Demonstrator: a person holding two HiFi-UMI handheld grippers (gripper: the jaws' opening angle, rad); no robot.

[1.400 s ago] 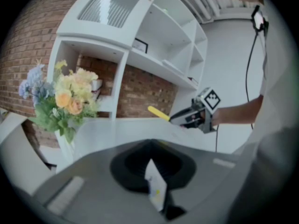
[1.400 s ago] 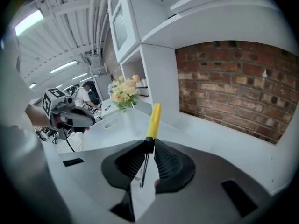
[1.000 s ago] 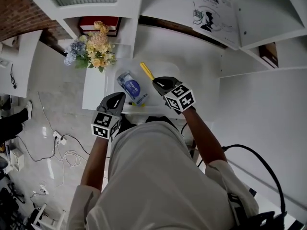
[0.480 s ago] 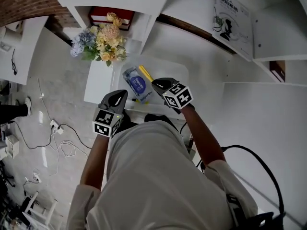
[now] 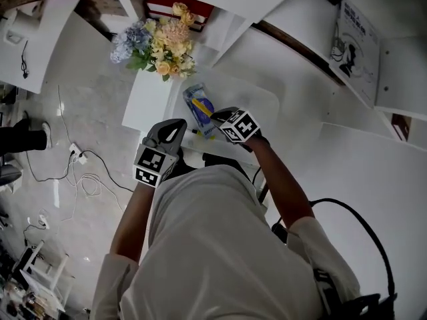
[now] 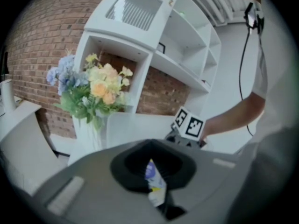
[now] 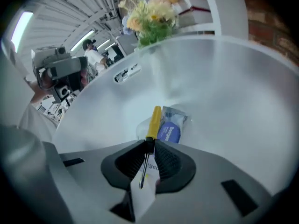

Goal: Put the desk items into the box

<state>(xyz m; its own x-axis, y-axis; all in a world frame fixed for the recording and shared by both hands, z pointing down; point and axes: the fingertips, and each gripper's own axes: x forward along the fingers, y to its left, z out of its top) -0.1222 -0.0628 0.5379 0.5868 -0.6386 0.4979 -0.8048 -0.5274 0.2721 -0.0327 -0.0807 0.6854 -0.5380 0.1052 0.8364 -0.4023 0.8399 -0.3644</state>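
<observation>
White table: flower vase, clear box.

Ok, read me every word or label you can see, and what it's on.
Nothing reads clearly.
Blue packet: white brand word, blurred.
Poster: print too small.
Table sticker: unreadable.
Wrapper between the left jaws: blurred.
White slip under the screwdriver: letters cut off.

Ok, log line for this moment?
right gripper: shut on yellow screwdriver above blue packet in clear box | left gripper: jaws together, nothing clearly held, near box
</observation>
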